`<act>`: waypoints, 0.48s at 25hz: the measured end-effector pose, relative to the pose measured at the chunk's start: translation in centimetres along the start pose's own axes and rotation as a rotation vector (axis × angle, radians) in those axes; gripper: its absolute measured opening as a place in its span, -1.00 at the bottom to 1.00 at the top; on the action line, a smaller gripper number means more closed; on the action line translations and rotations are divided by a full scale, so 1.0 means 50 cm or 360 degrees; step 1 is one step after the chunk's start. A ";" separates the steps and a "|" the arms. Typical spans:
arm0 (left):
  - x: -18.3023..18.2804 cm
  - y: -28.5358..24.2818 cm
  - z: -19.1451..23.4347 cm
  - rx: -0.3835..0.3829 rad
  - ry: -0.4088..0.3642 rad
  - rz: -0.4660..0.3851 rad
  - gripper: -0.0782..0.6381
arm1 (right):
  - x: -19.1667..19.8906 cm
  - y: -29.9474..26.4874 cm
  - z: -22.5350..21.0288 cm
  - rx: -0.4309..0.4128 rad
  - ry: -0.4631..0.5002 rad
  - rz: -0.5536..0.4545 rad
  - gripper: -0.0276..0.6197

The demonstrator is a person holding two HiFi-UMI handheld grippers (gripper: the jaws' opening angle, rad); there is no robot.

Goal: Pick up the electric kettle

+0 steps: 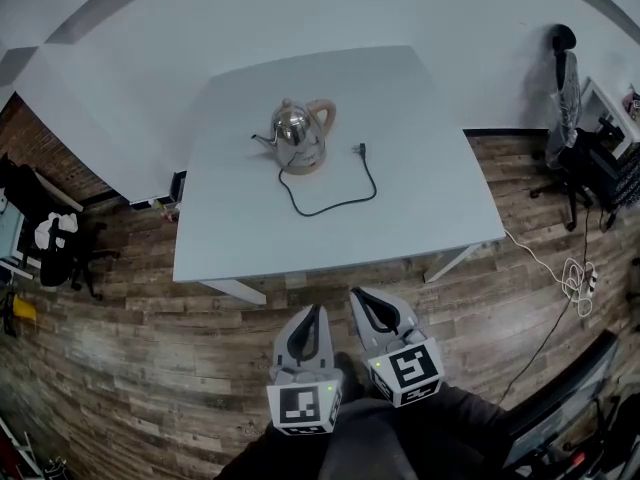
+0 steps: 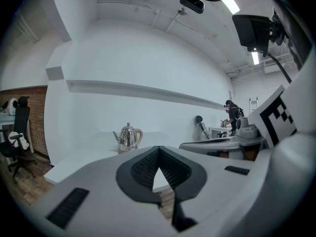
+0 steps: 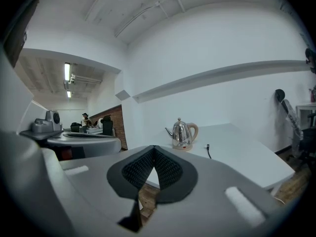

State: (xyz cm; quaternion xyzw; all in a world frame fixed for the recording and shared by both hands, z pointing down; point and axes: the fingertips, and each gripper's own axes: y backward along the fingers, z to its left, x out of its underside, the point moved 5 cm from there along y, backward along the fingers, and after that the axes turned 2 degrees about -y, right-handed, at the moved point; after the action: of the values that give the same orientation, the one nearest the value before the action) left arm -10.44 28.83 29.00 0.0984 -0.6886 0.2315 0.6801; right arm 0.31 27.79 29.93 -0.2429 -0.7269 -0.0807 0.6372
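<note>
In the head view the electric kettle (image 1: pixel 298 136), polished steel with a beige handle and base, stands upright toward the far side of a white table (image 1: pixel 420 218). Its black cord (image 1: pixel 335 203) loops over the tabletop on the near side and ends in a plug (image 1: pixel 358 149) just right of the kettle. The left gripper (image 1: pixel 314 311) and right gripper (image 1: pixel 359 295) are side by side over the wooden floor (image 1: pixel 150 348), short of the table's near edge, and their cubes carry black-and-white square markers. An office chair (image 1: pixel 62 246) stands off to the left, and a white cable (image 1: pixel 572 273) lies on the floor at the right. In the left gripper view the fingers are pressed together on nothing, and the kettle is beyond them, left of the tips. The right gripper view shows its jaws likewise closed and empty, with the kettle ahead, slightly right.
</note>
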 end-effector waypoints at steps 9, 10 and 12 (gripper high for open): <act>-0.006 -0.047 0.079 0.0038 0.0036 -0.0027 -0.78 | -0.007 -0.087 0.019 0.0020 0.0039 0.0035 -0.91; -0.008 -0.052 0.085 0.0043 0.0045 -0.0025 -0.78 | -0.009 -0.094 0.021 0.0019 0.0047 0.0041 -0.91; -0.010 -0.063 0.094 0.0049 0.0066 -0.0018 -0.78 | -0.014 -0.108 0.018 0.0021 0.0063 0.0053 -0.91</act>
State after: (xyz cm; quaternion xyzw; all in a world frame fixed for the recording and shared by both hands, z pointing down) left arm -13.20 23.87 29.23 0.1078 -0.6702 0.2402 0.6939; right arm -2.89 23.33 30.11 -0.2490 -0.7106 -0.0700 0.6543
